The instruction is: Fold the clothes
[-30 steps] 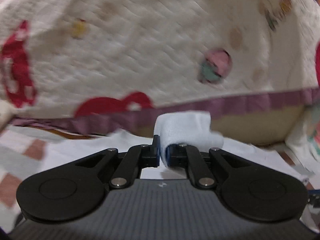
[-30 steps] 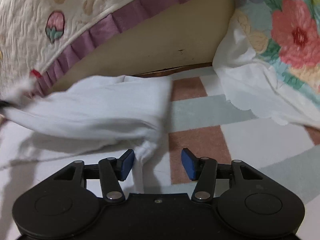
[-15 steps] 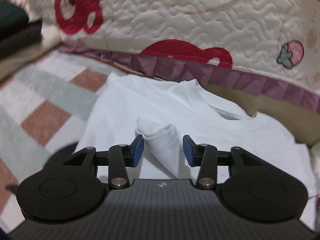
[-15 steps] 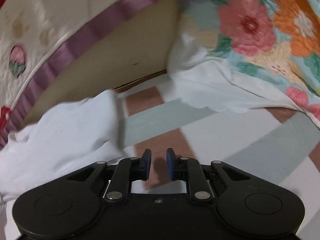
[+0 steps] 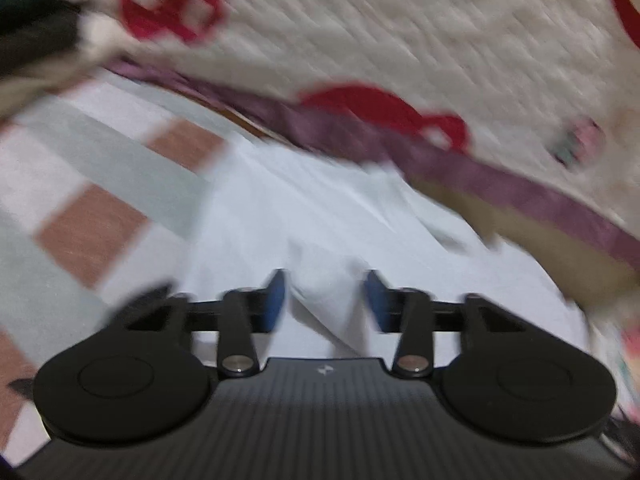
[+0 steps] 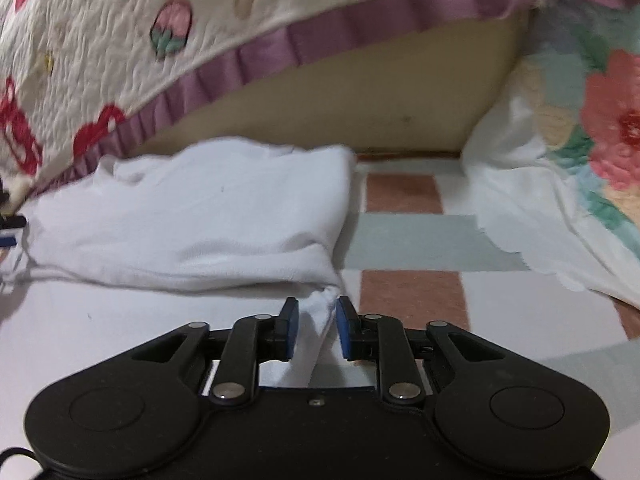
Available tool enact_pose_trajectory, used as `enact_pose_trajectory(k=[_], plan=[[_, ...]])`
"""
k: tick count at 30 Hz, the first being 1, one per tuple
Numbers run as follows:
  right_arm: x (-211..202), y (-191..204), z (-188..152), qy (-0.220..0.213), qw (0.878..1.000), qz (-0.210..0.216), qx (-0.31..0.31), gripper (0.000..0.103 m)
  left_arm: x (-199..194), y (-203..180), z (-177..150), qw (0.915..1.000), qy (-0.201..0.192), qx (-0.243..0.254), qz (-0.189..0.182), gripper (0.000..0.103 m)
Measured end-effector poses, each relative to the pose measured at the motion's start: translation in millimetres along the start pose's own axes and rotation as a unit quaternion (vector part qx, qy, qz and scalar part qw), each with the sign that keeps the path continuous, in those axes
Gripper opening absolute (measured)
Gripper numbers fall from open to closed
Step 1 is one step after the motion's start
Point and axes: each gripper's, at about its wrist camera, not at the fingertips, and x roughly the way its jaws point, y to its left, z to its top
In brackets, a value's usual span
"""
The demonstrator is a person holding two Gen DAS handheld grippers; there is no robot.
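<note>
Between the blue pads of the left gripper (image 5: 323, 299), whose jaws are closing, rises a bunched ridge of the white cotton T-shirt (image 5: 320, 216); the pads stand clear of the cloth, gripping nothing. At the right gripper (image 6: 317, 327), jaws opening, a gathered corner of the white cotton T-shirt (image 6: 208, 216) lies between the blue pads, with gaps at either side. The shirt rests partly folded on a checked mat of white, grey-green and terracotta squares (image 6: 412, 292). Behind it hangs a cream quilted bedspread with red motifs and a purple pleated border (image 6: 256, 60), over a beige bed base (image 6: 360, 108). A floral quilt with white scalloped edging (image 6: 560, 168) spills onto the mat at right. No legible writing appears; the left view is motion-blurred.
</note>
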Motion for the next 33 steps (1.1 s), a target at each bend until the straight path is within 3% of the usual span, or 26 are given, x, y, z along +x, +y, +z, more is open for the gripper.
enact_pose_trajectory(k=[2, 5, 6, 7, 8, 11, 13, 15, 16, 18, 21, 23, 25, 26, 31, 33], plan=[[6.6, -4.8, 5.3, 0.011, 1.0, 0.0, 0.0, 0.039, 2.6, -3.7, -2.4, 0.9996, 0.019, 0.02, -0.011, 0.034], [11.6, -13.3, 13.8, 0.011, 1.0, -0.004, 0.002, 0.039, 8.0, -10.5, -8.1, 0.9994, 0.009, 0.031, -0.006, 0.049], [12.0, -12.7, 14.9, 0.009, 1.0, 0.0, -0.004, 0.033, 10.8, -12.7, -9.8, 0.9993, 0.007, 0.035, -0.007, 0.049], [10.6, -10.6, 15.6, 0.003, 1.0, 0.005, -0.01, 0.023, 15.2, -16.5, -11.5, 0.9988, 0.011, 0.047, -0.01, 0.041], [8.3, -8.3, 16.3, -0.003, 1.0, 0.012, -0.016, 0.009, 18.7, -23.6, -11.8, 0.997, 0.016, 0.075, -0.012, 0.001], [6.4, -12.9, 16.4, 0.002, 1.0, 0.012, 0.021, 0.009, 18.0, -45.4, -7.8, 0.9862, 0.007, 0.164, -0.023, 0.002], [5.5, -17.1, 16.3, 0.007, 0.999, 0.011, 0.05, 0.008, -2.0, -49.4, 1.1, 0.9841, -0.041, 0.165, -0.051, 0.002], [6.1, -14.3, 13.5, 0.014, 0.999, 0.0, 0.042, 0.006, -27.8, -41.2, 7.9, 0.9837, -0.078, 0.138, -0.083, 0.003], [5.6, -13.4, 12.3, 0.014, 0.999, -0.004, 0.041, 0.005, -36.1, -35.8, 9.0, 0.9857, -0.076, 0.128, -0.08, 0.003], [4.2, -11.6, 10.5, 0.013, 0.999, -0.026, 0.039, 0.0, -31.6, -19.4, 1.6, 0.9931, -0.025, 0.106, -0.045, 0.004], [2.3, -18.9, 4.8, 0.019, 0.998, -0.047, 0.044, 0.0, -15.4, 3.1, -19.0, 0.9941, 0.04, 0.1, -0.001, 0.009], [-2.2, -24.9, 1.0, 0.017, 0.997, -0.049, 0.052, 0.0, -15.1, 4.5, -19.8, 0.9944, 0.037, 0.099, 0.003, 0.016], [-10.0, -24.1, -0.2, 0.008, 0.998, -0.038, 0.042, 0.002, -14.3, 1.4, -13.9, 0.996, 0.03, 0.084, 0.004, 0.034], [-13.0, -20.8, 0.6, 0.004, 0.999, -0.034, 0.026, 0.006, -14.0, -0.1, -11.2, 0.9968, 0.025, 0.075, 0.001, 0.037], [-21.2, 4.0, 7.9, -0.017, 0.998, 0.001, -0.056, 0.015, -17.8, -3.3, -12.5, 0.9963, -0.004, 0.085, -0.008, 0.037], [-19.0, 20.0, 9.5, -0.009, 0.994, 0.0, -0.108, 0.042, -17.8, -6.2, -16.6, 0.9944, -0.01, 0.106, -0.004, 0.039]])
